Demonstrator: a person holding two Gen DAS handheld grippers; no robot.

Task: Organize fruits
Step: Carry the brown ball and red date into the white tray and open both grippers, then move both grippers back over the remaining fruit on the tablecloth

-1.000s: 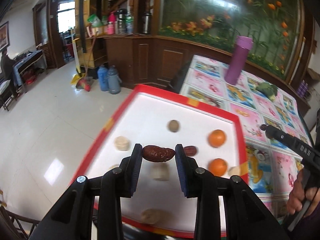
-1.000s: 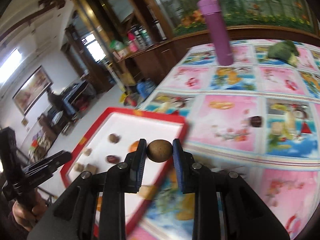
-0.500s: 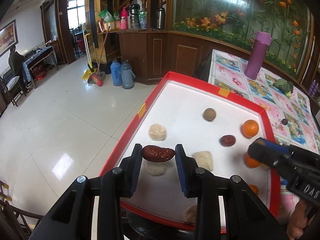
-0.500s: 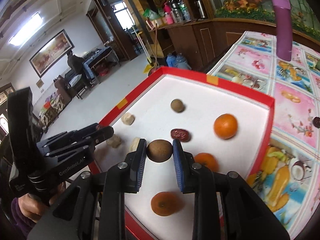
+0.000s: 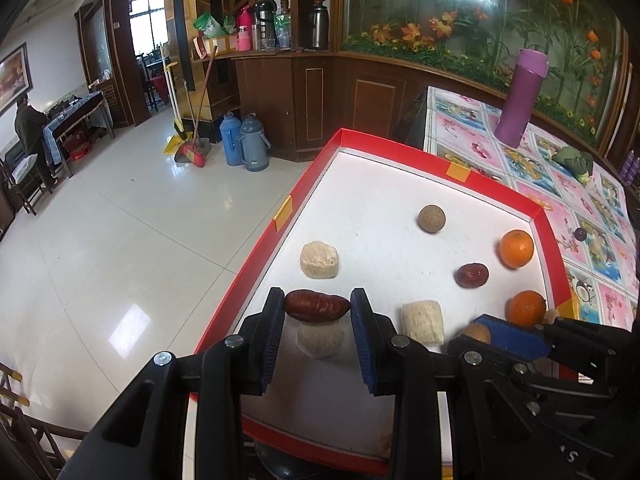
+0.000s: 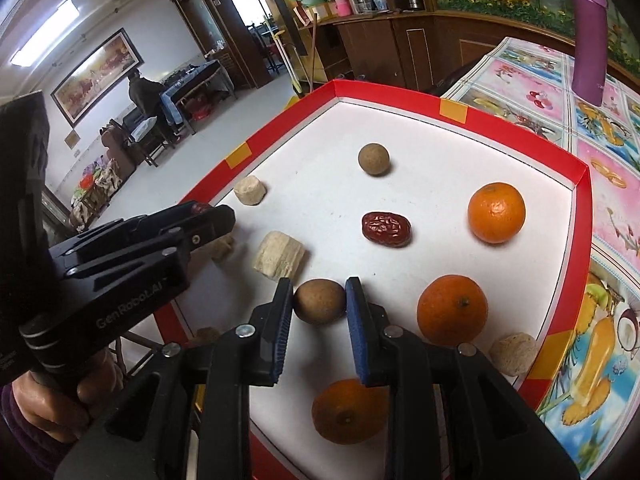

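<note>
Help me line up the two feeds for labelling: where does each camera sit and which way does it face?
Left wrist: sits behind the left gripper, looking along its fingers over the red tray; it grips a red date.
Right wrist: sits behind the right gripper, facing the tray; it grips a brown round fruit; a hand shows.
Shared: the tray, oranges, purple bottle.

Three oranges [image 6: 496, 212], two red dates [image 6: 386, 229], two brown longans [image 6: 373, 159], five pale chunks [image 6: 279, 255], one purple bottle [image 5: 520, 97].
</note>
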